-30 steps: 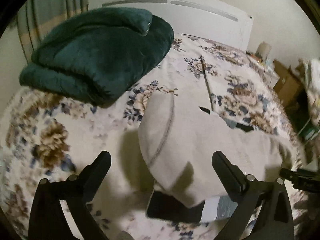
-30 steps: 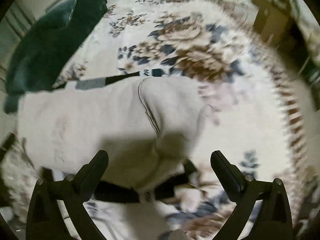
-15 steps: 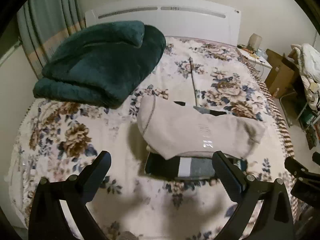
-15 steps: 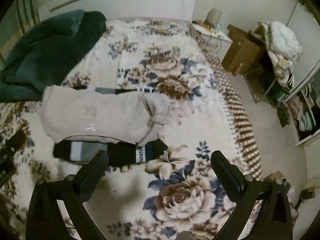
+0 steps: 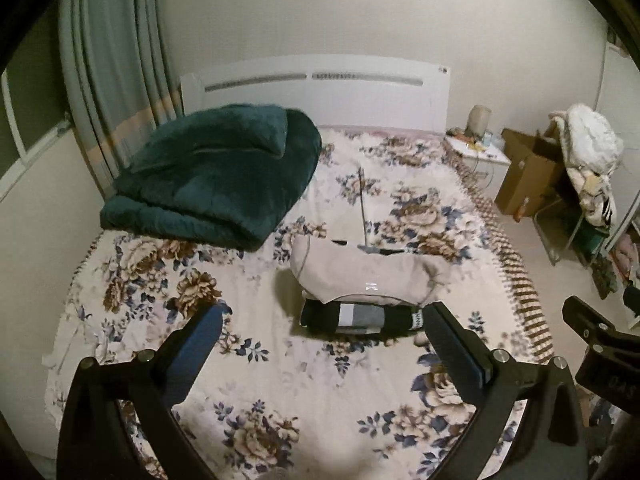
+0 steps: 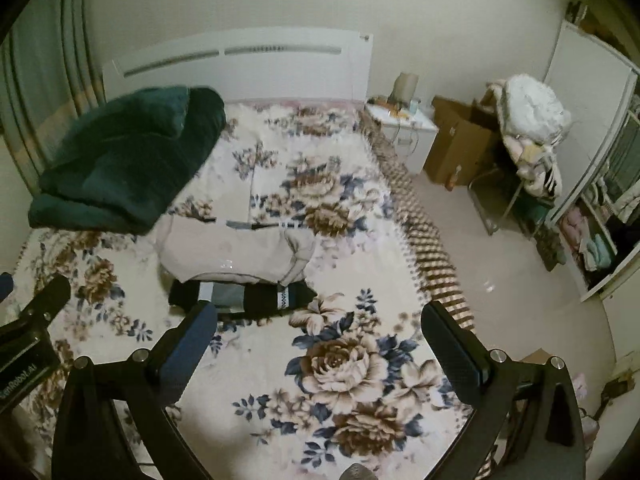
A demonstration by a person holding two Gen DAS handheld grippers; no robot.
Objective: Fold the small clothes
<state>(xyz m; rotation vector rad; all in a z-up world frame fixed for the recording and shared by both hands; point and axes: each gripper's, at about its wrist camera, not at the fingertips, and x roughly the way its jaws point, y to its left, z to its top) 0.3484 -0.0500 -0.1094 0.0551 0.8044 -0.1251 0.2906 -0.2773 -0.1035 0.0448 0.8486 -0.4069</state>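
Note:
A folded beige garment [image 5: 360, 276] lies on the floral bedspread [image 5: 280, 380] on top of a folded black garment with a grey and white panel [image 5: 360, 317]. Both also show in the right wrist view, beige [image 6: 232, 254] over black [image 6: 248, 297]. My left gripper [image 5: 324, 332] is open and empty, held back above the bed's near part. My right gripper [image 6: 320, 332] is open and empty, also pulled back. The right gripper shows at the right edge of the left wrist view [image 5: 600, 344].
A dark green folded blanket [image 5: 216, 176] lies at the bed's far left by the white headboard [image 5: 320, 88]. A nightstand [image 6: 404, 124], cardboard boxes [image 6: 460, 148] and a chair piled with clothes [image 6: 532, 120] stand to the right of the bed.
Both grippers have pulled back and up from the folded pile, which now looks small and far. Both stayed open and empty.

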